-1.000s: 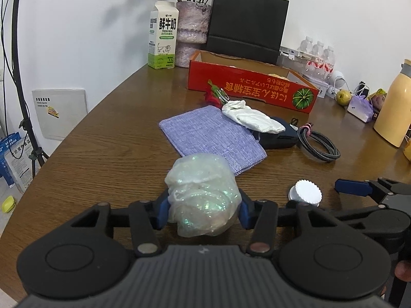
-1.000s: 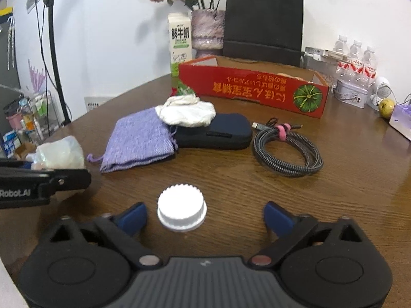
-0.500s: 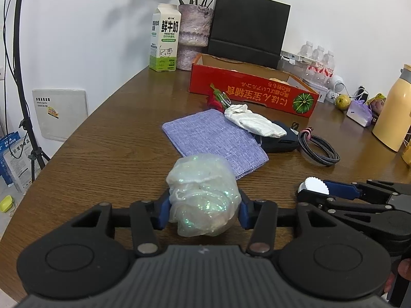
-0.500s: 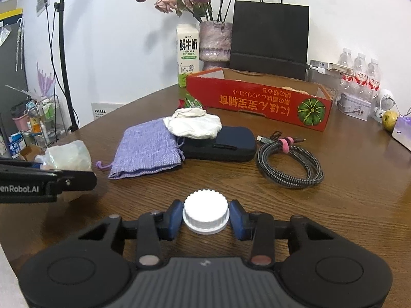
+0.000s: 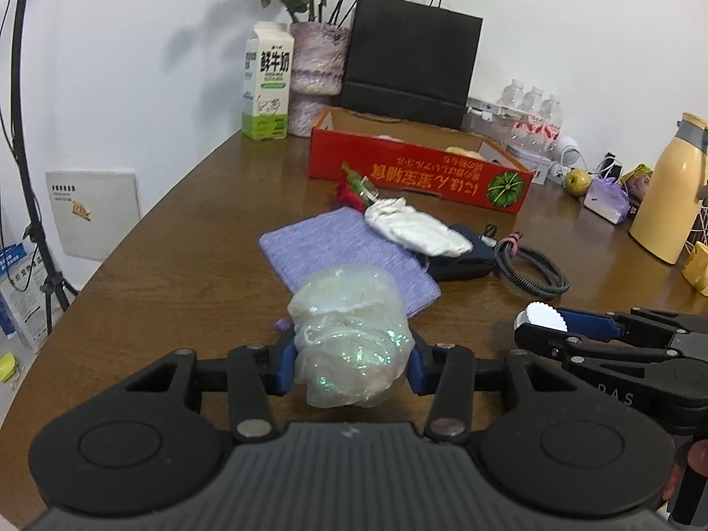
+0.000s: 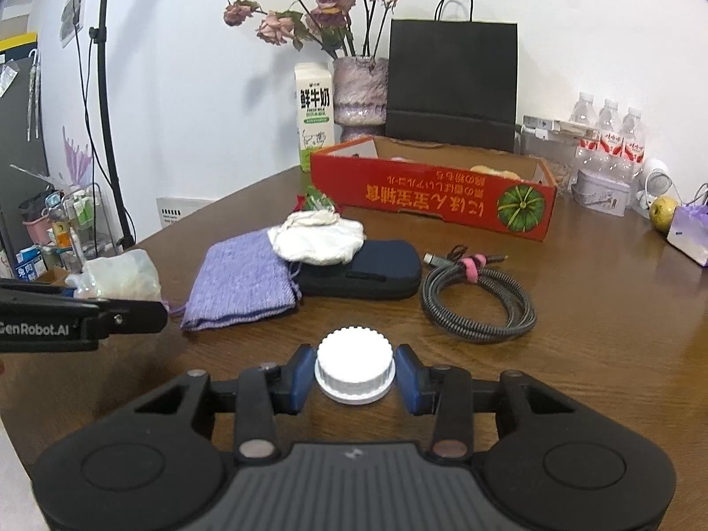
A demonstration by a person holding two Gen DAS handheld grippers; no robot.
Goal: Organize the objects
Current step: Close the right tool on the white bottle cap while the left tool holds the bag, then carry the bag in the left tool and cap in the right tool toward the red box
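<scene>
While both tools hold loads, the red box lies ahead:
Left tool (image 5: 349, 360): clamped on crumpled plastic bag (image 5: 349, 332), above the desk (image 5: 177, 265).
Right tool (image 6: 354, 374): gripping white cap (image 6: 354, 369).
Red box (image 6: 431, 194): straight ahead across the desk, long side facing both tools, right tool seemingly nearer.

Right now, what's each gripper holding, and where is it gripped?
Left gripper: crumpled plastic bag, pinched at its sides. Right gripper: white cap, by its ridged rim.

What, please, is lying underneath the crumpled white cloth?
The white cloth rests partly on the dark zippered case and overlaps the purple knitted pouch. Whatever else lies beneath it is covered.
</scene>
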